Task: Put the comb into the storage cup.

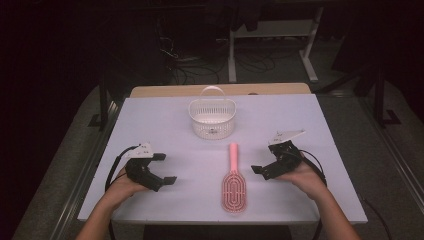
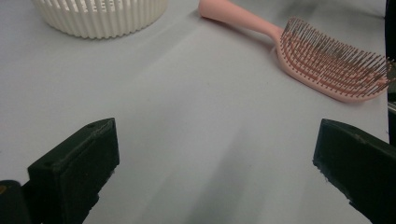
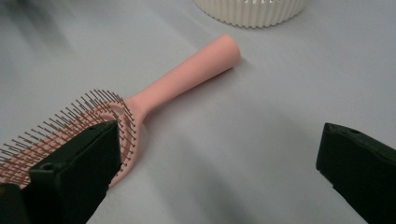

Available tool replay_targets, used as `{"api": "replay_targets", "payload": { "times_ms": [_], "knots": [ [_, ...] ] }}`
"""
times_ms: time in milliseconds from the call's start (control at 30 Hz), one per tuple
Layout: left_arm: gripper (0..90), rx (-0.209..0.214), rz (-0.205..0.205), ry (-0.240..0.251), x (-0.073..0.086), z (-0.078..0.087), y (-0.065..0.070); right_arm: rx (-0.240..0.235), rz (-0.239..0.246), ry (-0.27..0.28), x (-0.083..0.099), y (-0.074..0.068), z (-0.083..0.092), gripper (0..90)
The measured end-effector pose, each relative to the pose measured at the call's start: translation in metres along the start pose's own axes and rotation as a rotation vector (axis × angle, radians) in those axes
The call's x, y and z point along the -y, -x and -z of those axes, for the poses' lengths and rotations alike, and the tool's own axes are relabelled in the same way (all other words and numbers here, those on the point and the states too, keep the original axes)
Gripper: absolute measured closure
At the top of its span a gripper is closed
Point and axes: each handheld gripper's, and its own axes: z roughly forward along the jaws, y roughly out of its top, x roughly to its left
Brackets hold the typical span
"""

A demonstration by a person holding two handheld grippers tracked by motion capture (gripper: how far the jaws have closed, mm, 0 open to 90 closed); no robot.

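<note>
- On the white table [image 1: 165,125], between your two hands, the pink hairbrush [image 1: 233,180] lies flat with its bristles up, well short of the white basket [image 1: 212,119] that stands farther back at the middle.
- Your right gripper [image 1: 267,157] sits just beside the brush head with its jaws spread wide and nothing between them; in the right gripper view one jaw stands in front of the bristles [image 3: 60,126], though you cannot tell whether it touches them.
- Your left gripper [image 1: 165,168] rests on the other side, also spread and empty, farther from the brush than the right one.
- The brush's long axis runs almost straight away from you: the handle [image 1: 233,152] points toward the basket, and the oval head lies at your near edge of the table.
- The step in hand looks like a first grasp of the brush with the right gripper, probably to carry it to the basket.
- Go for the handle or the neck, not the head; the bristles would likely give under the jaws and let the brush twist.
- Turn your wrist so the jaws cross the handle at a right angle to its long axis, one jaw on each side.
- Come down low to the table before closing, since the handle lies flat and is smooth and round, and may roll out of a high pinch.
</note>
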Motion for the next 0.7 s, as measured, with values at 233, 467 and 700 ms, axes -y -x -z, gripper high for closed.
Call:
{"api": "replay_targets", "payload": {
  "times_ms": [233, 467, 700],
  "knots": [
    [0.2, 0.001, 0.011, -0.009, 0.001, 0.001, -0.001, -0.009, 0.019, -0.011, -0.011, 0.000, -0.006, 0.0],
    [0.2, 0.004, 0.004, -0.011, 0.001, 0.000, -0.001, -0.026, 0.035, -0.032, -0.021, -0.001, -0.014, 3.5],
    [0.3, 0.005, -0.001, -0.011, 0.001, 0.000, 0.000, -0.056, 0.051, -0.055, -0.032, -0.002, -0.022, 13.3]
  ]
}}
